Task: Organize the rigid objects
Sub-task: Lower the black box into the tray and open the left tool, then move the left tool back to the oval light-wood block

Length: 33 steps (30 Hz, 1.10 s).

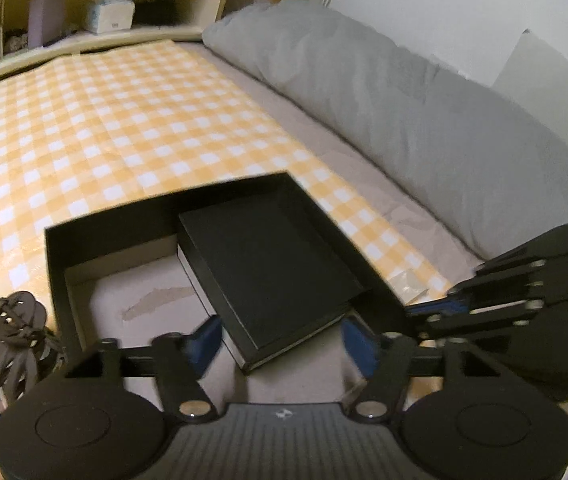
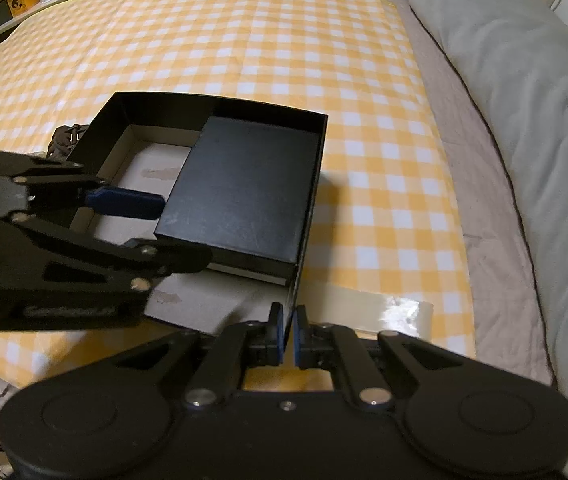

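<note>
On the bed, atop a yellow checked cloth [image 2: 267, 40], sits an open black tray [image 2: 219, 100] with a flat black box [image 1: 267, 272] lying inside against its right wall. From the left tongs [image 1: 279, 340] the box lies at twelve o'clock, its near corner between released pads, long axis running toward eleven. The right tongs [image 2: 288, 330] are clenched on the tray's near right wall [image 2: 304, 240], steadying it. The left hand is nearer the box. Whether the pads touch the box is blurred; the tray's near rim is hidden.
</note>
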### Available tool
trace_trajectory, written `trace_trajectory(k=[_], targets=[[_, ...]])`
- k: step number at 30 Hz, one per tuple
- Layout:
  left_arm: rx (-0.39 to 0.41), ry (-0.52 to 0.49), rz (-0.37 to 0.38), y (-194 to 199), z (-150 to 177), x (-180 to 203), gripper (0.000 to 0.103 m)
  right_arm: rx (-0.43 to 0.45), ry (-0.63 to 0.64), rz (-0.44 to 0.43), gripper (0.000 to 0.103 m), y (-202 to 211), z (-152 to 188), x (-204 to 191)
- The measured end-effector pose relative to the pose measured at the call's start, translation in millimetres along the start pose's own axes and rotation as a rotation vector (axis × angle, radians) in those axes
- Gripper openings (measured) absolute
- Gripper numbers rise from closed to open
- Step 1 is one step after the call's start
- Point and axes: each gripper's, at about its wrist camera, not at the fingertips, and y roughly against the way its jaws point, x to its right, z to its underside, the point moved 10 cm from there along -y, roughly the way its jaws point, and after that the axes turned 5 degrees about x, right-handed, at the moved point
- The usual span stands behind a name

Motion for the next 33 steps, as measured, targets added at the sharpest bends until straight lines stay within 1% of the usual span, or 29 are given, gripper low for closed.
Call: trace_trajectory(k=[1, 3, 6, 10, 13, 21, 26, 30, 33], targets=[[0.009, -0.001, 0.002, 6.1, -1.2, 1.4, 0.078, -0.001, -0.005, -0.001, 0.005, -0.3, 0.0, 0.1], [0.03, 0.0, 0.003, 21.3, -3.8, 3.9, 0.091, -0.005, -0.013, -0.003, 0.005, -1.2, -0.3, 0.5], [0.068, 0.008, -0.008, 45.2, -7.2, 3.4, 0.102, -0.006, -0.016, -0.001, 0.005, -1.2, -0.8, 0.0], [0.09, 0.013, -0.024, 74.2, -7.6, 0.0, 0.103, -0.007, -0.021, 0.002, 0.005, -1.0, -0.6, 0.0], [0.11, 0.026, -0.061, 99.7, -3.0, -8.1, 0.103, -0.008, -0.022, 0.001, 0.005, -1.2, -0.6, 0.2], [0.117, 0.083, -0.149, 147.8, 25.3, -50.0, 0.103, -0.008, -0.014, 0.009, 0.005, -0.9, 0.1, 0.7], [0.063, 0.076, -0.173, 167.9, 54.7, -84.7, 0.103, -0.008, -0.014, 0.009, 0.005, -0.7, 0.0, 0.6], [0.032, 0.036, -0.198, 180.5, 80.7, -116.2, 0.103, -0.008, -0.015, 0.009, 0.005, -0.5, 0.0, 1.0], [-0.016, -0.008, -0.204, 184.0, 100.0, -139.5, 0.103, -0.008, -0.014, 0.01, 0.005, -0.8, 0.2, 0.3]])
